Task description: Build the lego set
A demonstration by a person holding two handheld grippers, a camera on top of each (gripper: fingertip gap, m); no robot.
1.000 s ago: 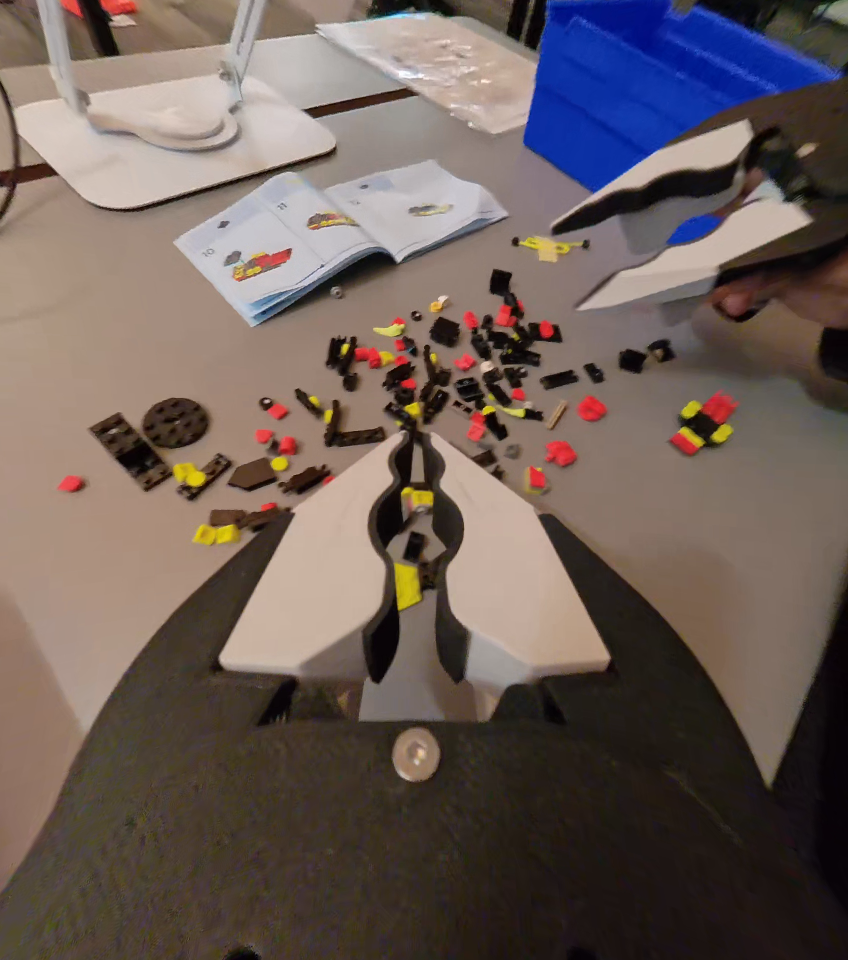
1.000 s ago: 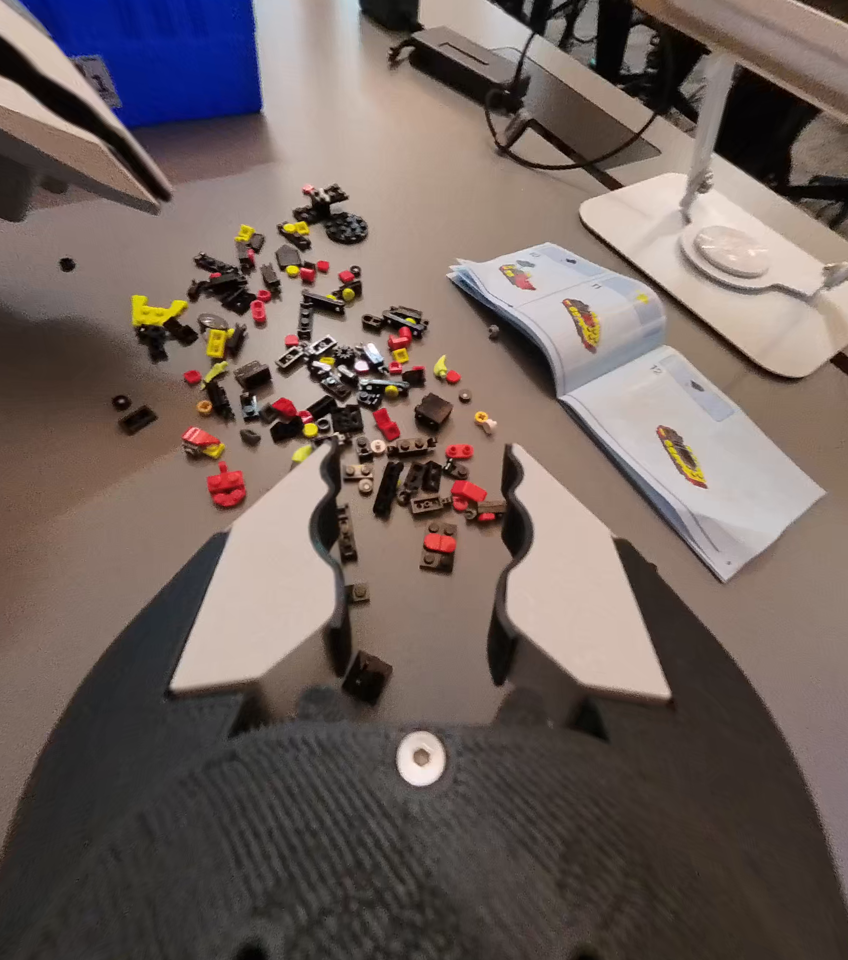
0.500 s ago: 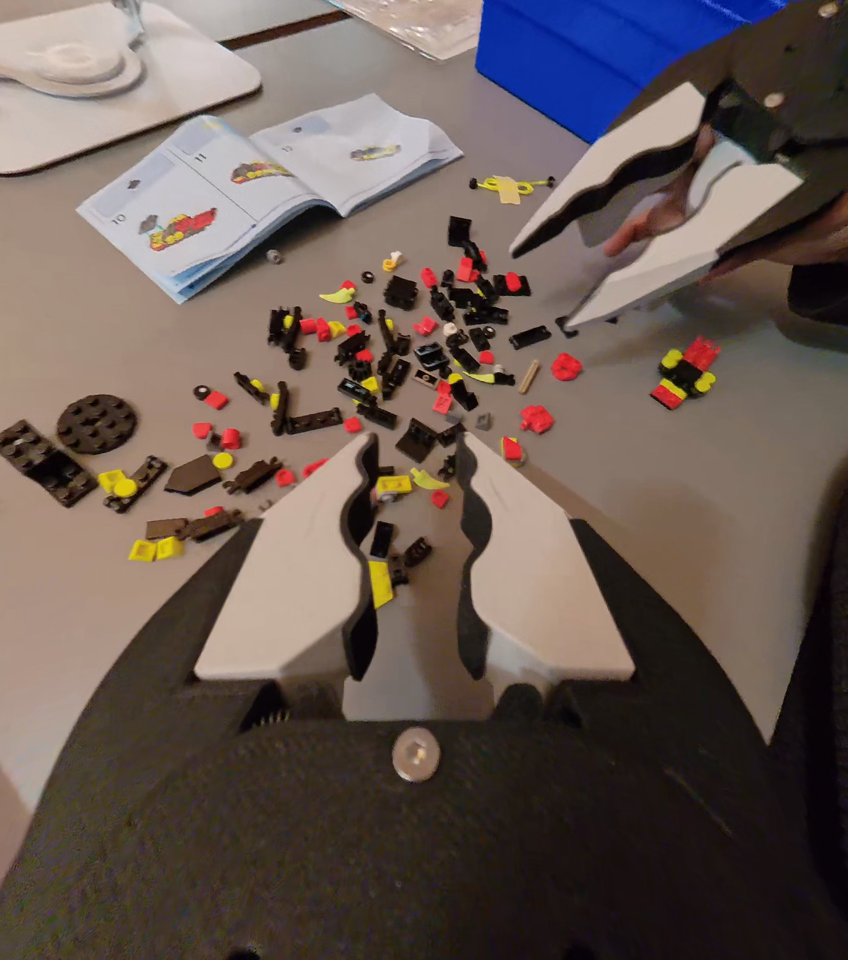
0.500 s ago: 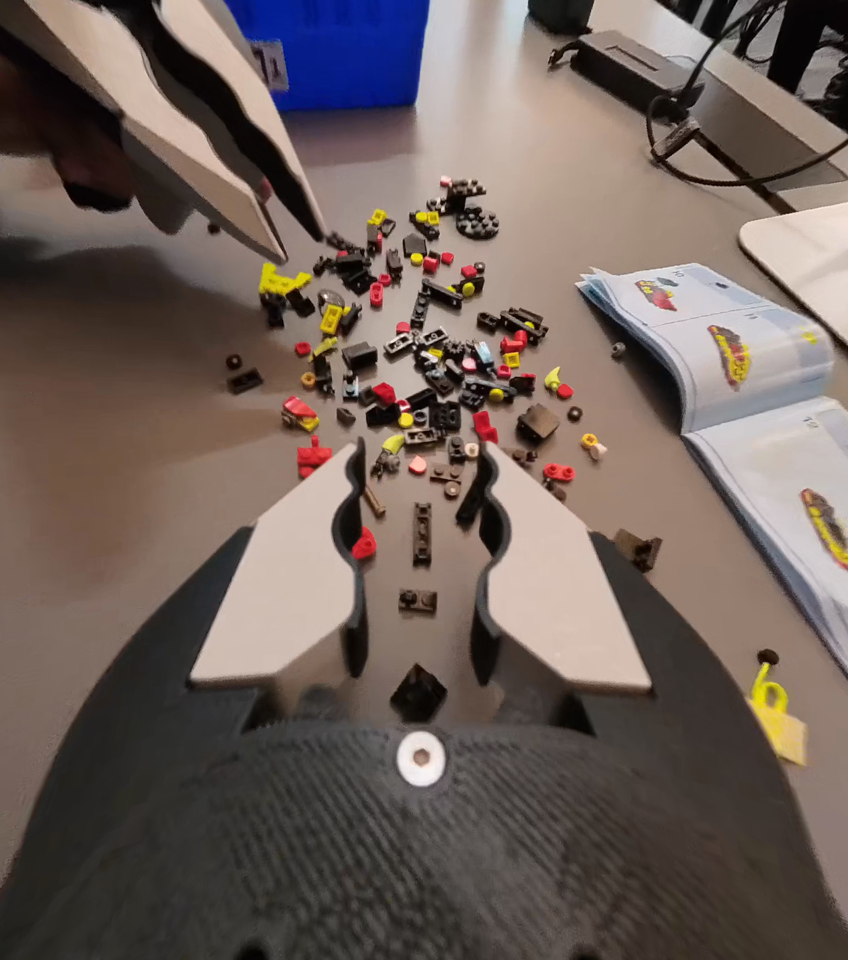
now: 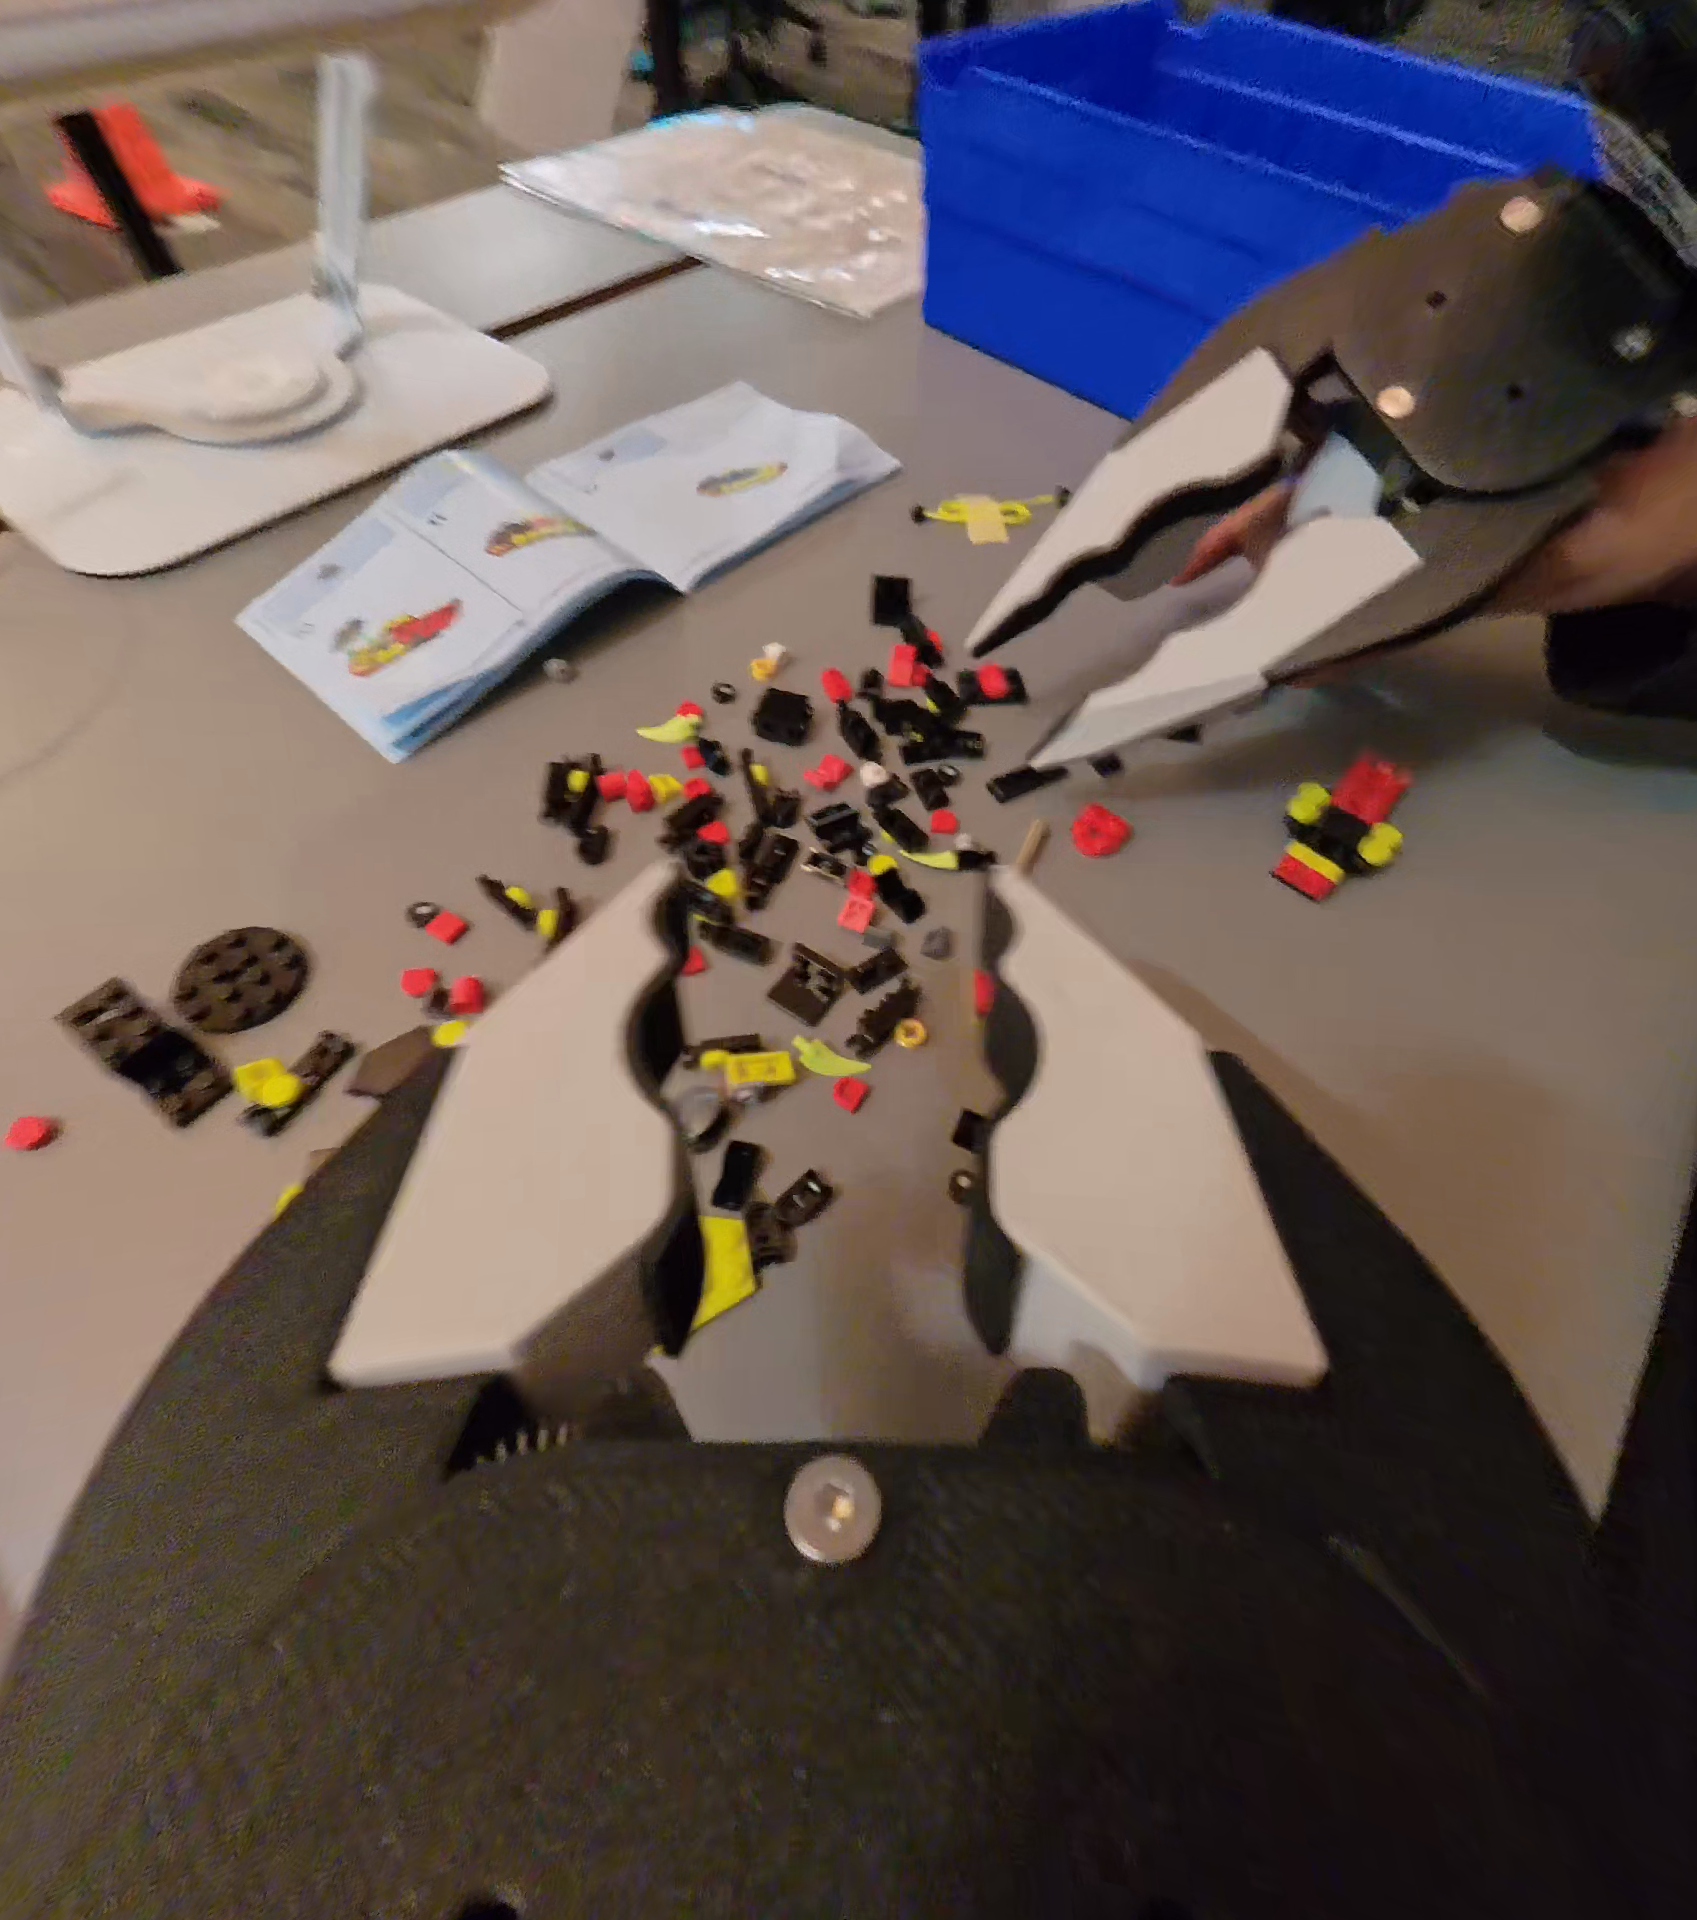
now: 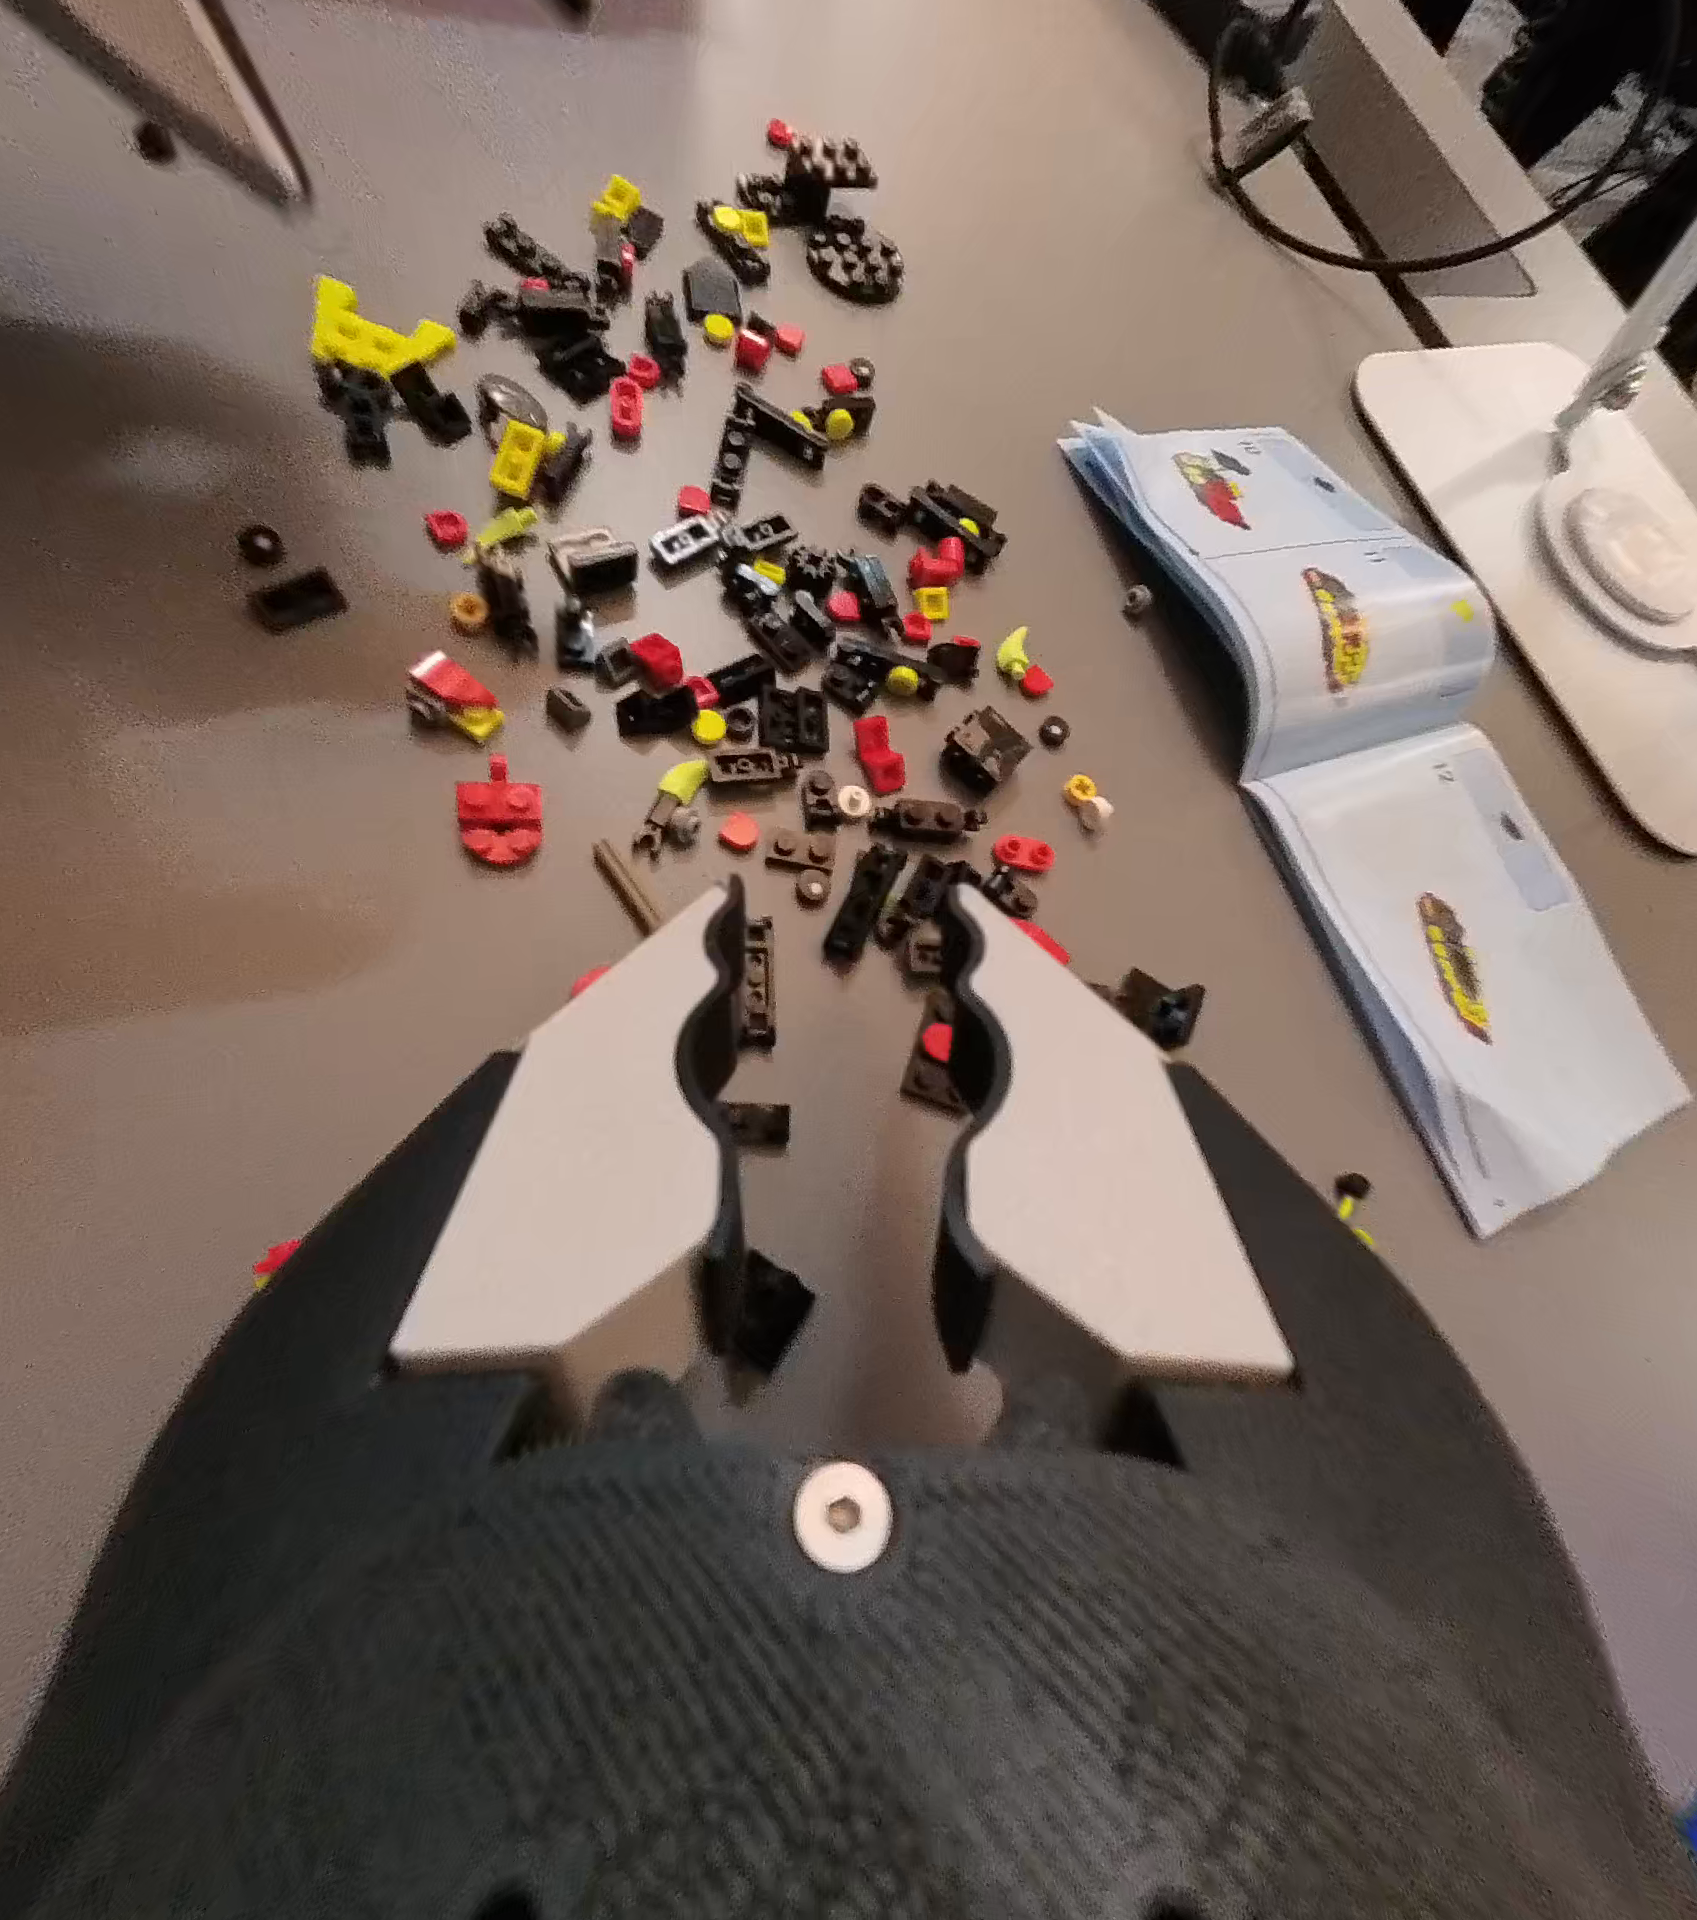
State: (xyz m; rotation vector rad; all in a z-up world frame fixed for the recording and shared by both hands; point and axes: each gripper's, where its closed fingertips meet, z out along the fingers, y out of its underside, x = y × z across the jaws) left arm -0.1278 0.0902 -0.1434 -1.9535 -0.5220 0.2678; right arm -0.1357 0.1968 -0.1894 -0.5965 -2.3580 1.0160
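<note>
Several loose black, red and yellow lego pieces lie scattered on the grey table. My left gripper is open and empty, low over the near edge of the pile. My right gripper comes in from the right, open, with its tips at the pile's far right edge. In the right wrist view my right gripper is open and empty, with small black plates between its fingers on the table. A small built piece in red, yellow and black sits apart at the right.
An open instruction booklet lies behind the pile; it also shows in the right wrist view. A blue bin, a clear plastic bag and a white stand base are at the back. A black round plate lies at the left. Some 12 cm of space lies between my two pairs of fingers.
My left gripper has opened from nearly shut to wide open. My right gripper has narrowed somewhat and come down and forward to the edge of the pile.
</note>
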